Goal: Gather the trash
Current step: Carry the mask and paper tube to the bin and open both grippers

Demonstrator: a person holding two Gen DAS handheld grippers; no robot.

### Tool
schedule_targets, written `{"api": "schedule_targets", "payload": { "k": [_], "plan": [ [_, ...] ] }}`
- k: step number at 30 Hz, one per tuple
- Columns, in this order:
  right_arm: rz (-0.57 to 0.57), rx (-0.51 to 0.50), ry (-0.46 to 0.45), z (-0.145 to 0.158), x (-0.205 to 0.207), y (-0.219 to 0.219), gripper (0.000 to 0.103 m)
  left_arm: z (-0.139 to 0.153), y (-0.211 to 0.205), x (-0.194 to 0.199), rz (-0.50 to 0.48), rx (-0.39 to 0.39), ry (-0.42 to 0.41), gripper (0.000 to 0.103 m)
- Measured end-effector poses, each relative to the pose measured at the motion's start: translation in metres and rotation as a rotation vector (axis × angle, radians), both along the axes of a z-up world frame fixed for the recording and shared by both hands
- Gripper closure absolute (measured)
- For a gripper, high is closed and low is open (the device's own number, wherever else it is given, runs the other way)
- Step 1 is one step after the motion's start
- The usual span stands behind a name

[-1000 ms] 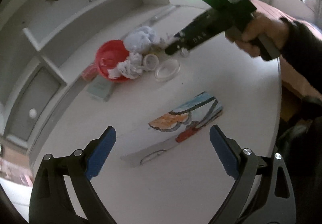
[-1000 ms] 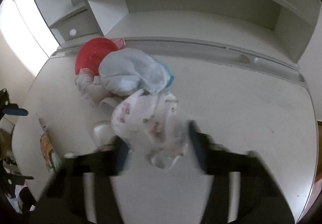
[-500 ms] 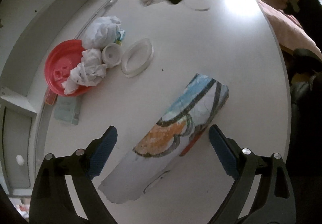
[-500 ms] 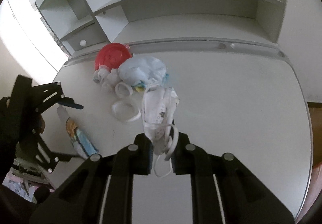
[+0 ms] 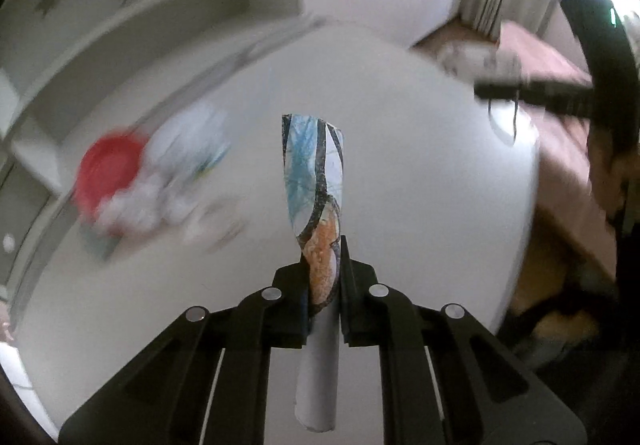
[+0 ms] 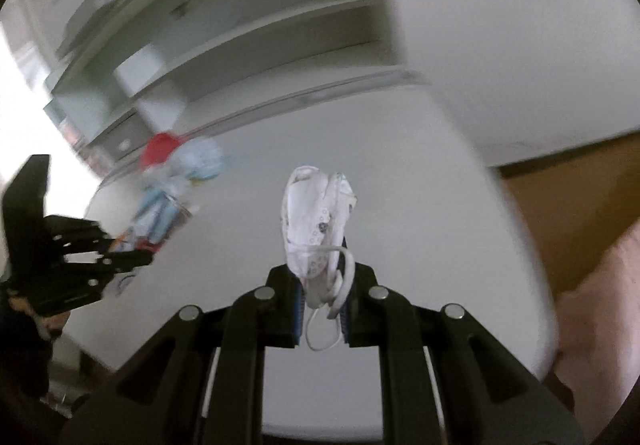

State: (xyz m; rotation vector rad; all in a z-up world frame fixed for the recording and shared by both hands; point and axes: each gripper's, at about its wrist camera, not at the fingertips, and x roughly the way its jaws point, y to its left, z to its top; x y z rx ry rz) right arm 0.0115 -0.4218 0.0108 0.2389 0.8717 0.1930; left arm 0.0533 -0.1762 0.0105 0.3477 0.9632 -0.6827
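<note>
Left claw [image 5: 324, 277] clamps a rolled drawing [image 5: 316, 189] above the white counter [image 5: 420, 185]; right claw [image 6: 322, 285] grips a crumpled face mask [image 6: 316, 221].

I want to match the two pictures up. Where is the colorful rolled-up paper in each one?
Left wrist view: the rolled paper stands in the middle, pinched in the left gripper.
Right wrist view: it shows blurred at the left, sticking out of that same gripper.
Shared landmark: the red lid in the trash pile by the shelves.
</note>
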Motion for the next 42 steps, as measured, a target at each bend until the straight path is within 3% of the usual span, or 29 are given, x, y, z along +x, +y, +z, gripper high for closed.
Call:
{"api": "schedule_targets", "payload": {
  "k": [5, 7, 10, 15, 17, 21, 28, 34, 41, 42],
  "plan": [
    [-0.275, -0.074, 0.021, -0.019, -0.059, -0.089, 0.089, 0.004, -0.111, -0.026, -0.045, -0.063, -0.099, 0.093],
    [-0.374, -0.088, 0.047, -0.033, -0.083, -0.121, 0.089, -0.002, -0.164, -0.041, -0.124, -0.130, -0.037, 0.093],
    [-0.476, -0.076, 0.090, -0.057, -0.116, -0.159, 0.089, -0.012, -0.223, -0.065, -0.225, -0.158, 0.010, 0.093],
    [-0.629, -0.053, 0.183, -0.104, -0.168, -0.218, 0.089, -0.048, -0.309, -0.107, -0.373, -0.148, 0.038, 0.093],
    [-0.660, -0.044, 0.216, -0.124, -0.182, -0.232, 0.089, -0.065, -0.331, -0.116, -0.388, -0.130, 0.066, 0.093],
    [-0.692, -0.008, 0.288, -0.169, -0.195, -0.253, 0.089, -0.108, -0.365, -0.130, -0.400, -0.071, 0.081, 0.092],
    [-0.676, 0.042, 0.390, -0.240, -0.203, -0.263, 0.089, -0.165, -0.400, -0.113, -0.379, -0.029, 0.176, 0.092],
    [-0.657, 0.053, 0.427, -0.265, -0.196, -0.267, 0.089, -0.193, -0.405, -0.107, -0.369, -0.006, 0.238, 0.092],
    [-0.651, 0.068, 0.425, -0.268, -0.191, -0.272, 0.089, -0.197, -0.391, -0.109, -0.370, 0.015, 0.252, 0.092],
    [-0.649, 0.073, 0.419, -0.269, -0.189, -0.273, 0.081, -0.197, -0.392, -0.109, -0.372, 0.017, 0.252, 0.092]
  ]
}}
